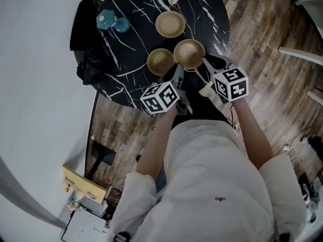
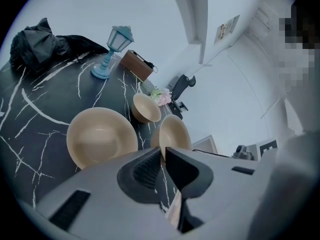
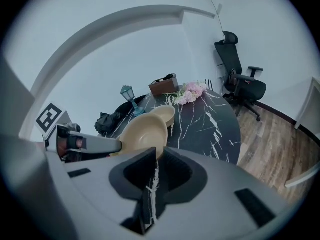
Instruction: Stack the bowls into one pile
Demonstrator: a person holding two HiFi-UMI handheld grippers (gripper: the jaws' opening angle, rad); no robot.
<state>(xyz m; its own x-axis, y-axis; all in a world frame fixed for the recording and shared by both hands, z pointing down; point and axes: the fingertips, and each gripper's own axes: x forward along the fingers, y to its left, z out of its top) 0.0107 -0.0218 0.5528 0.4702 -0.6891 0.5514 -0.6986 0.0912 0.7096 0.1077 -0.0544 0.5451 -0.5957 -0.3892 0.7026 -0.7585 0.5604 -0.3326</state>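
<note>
**Both grippers clamp one bowl by opposite rims**

The round black marble table point(image 1: 126, 34) spreads out ahead of both pairs of jaws. A crumpled black cloth point(image 1: 88, 67) lies at its edge, far off to the left of the left jaws.

The held bowl point(image 1: 189, 53), tan and tilted, hangs between the two tools. The left gripper point(image 1: 177, 67) has its jaws almost together, pinching the bowl's rim right at their tips. The right gripper point(image 1: 204, 62) has its jaws narrowed onto the opposite rim. In the right gripper view, the bowl's hollow opens just beyond the jaw tips and the other gripper's jaws meet the rim on the bowl's left side.

A second bowl point(image 1: 160, 61) sits on the table just left of the left jaws, close beside the held bowl. A third bowl point(image 1: 170, 23) stands further out, beyond both pairs of jaw tips.

A small teal lamp point(image 1: 108, 20) stands well beyond and left of the left jaws. Pink flowers point(image 3: 189, 93) lie at the table's far edge.
</note>
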